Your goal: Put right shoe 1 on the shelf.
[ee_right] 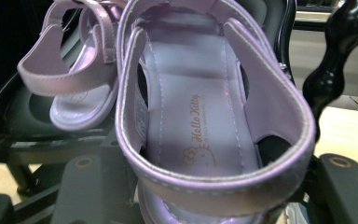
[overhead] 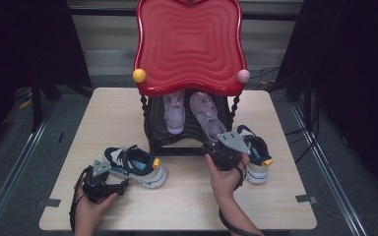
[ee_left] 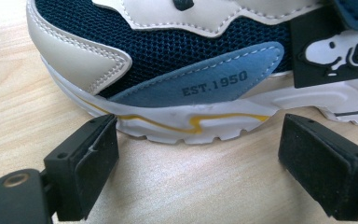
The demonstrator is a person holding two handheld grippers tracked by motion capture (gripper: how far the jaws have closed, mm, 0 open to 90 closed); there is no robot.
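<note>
Left hand-held gripper (overhead: 109,172) sits low, jaws spread wide with nothing pinched between them, hand wrapped round its body from behind. Right hand-held gripper (overhead: 215,148) is raised and pointed forward, jaws partly apart and clamped, forearm reaching up behind it.

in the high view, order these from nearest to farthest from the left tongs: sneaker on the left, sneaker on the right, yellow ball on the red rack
1. The left sneaker lies just right of the left tongs, at the table's front left.
2. The right sneaker sits across the table, beside the right hand.
3. The yellow ball sits high at the red rack's left corner, toward the back.
</note>
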